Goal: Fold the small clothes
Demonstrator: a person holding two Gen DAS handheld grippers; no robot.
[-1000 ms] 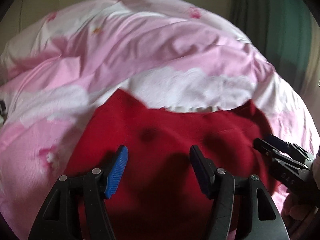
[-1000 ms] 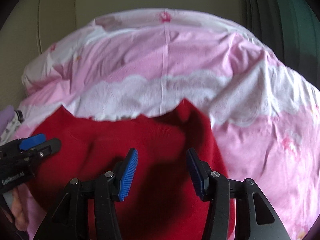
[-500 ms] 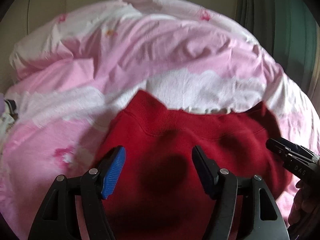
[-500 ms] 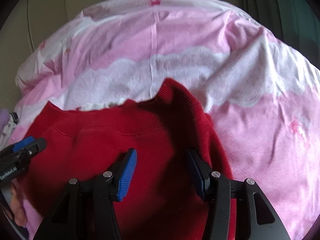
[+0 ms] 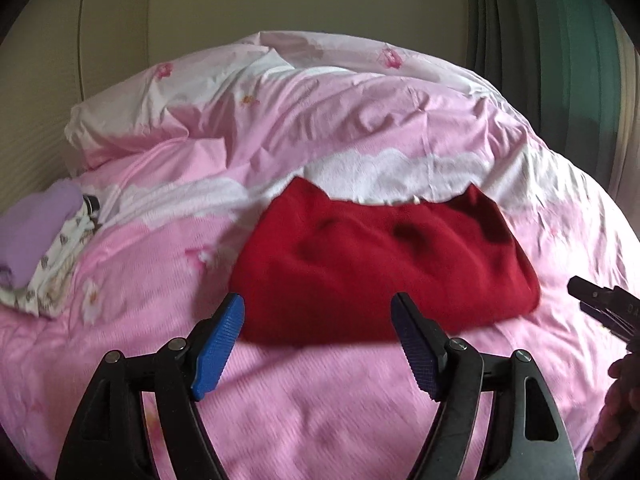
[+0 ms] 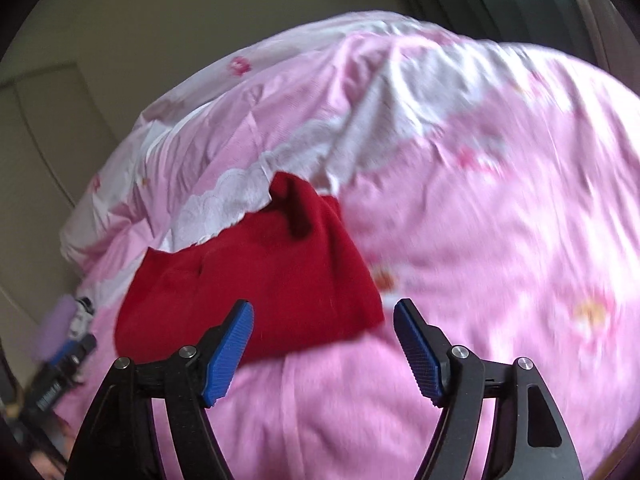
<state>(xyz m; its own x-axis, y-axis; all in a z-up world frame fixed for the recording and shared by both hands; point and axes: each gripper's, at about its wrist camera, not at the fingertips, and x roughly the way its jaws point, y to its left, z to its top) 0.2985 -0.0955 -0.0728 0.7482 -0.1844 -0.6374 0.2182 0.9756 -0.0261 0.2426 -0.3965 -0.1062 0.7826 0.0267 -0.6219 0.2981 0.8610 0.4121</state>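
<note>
— Sweater's position?
— Red sweater (image 5: 380,264) lies folded on the pink bed (image 5: 320,400), at 12 o'clock from the left hand-held gripper (image 5: 318,320).
— Grippers?
— Left and right hand-held gripper (image 6: 322,322): jaws opening, nothing between them.
— Lettering?
— On the gripper bodies, blurred, unreadable.

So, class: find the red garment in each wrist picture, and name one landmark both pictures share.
Left wrist: red garment lies centre, on the pink duvet, just beyond the fingertips.
Right wrist: red garment lies left of centre, reaching behind the left fingertip.
Shared landmark: the white scalloped band touching the garment's far edge.
</note>
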